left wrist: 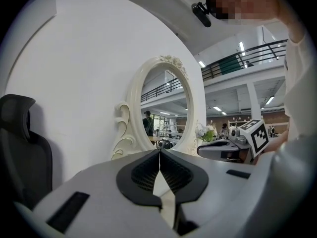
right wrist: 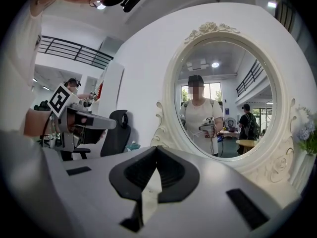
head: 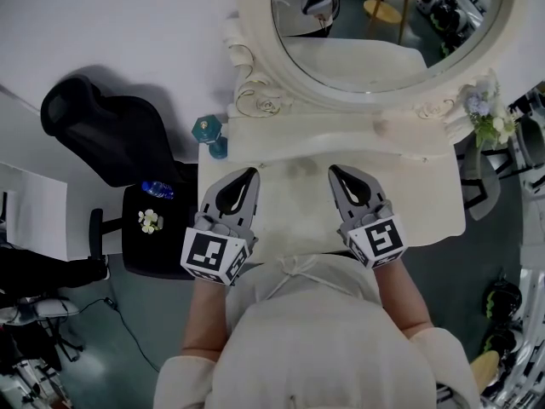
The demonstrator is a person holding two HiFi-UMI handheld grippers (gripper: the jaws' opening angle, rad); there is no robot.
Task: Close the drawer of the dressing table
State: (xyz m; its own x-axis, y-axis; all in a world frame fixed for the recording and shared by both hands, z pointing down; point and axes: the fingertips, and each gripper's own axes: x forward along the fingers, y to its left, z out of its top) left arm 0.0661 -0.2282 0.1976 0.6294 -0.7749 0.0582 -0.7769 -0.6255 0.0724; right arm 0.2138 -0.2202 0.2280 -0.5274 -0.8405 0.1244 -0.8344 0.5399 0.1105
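The cream dressing table [head: 426,196] with its oval mirror [head: 366,49] stands against the white wall. Its drawer shows in no view; the table top and the person's body hide the front. My left gripper [head: 254,171] hovers over the left half of the table top, pointing at the mirror, its jaws shut with nothing between them. My right gripper [head: 334,169] hovers beside it over the right half, also shut and empty. In the left gripper view the closed tips [left wrist: 159,151] face the mirror frame [left wrist: 130,133]. In the right gripper view the tips [right wrist: 157,148] face the mirror [right wrist: 223,98].
A black office chair [head: 111,135] stands left of the table with a blue bottle [head: 157,189] on its seat. A teal ornament [head: 207,129] sits at the table's back left corner. A flower bunch [head: 485,113] stands at the back right.
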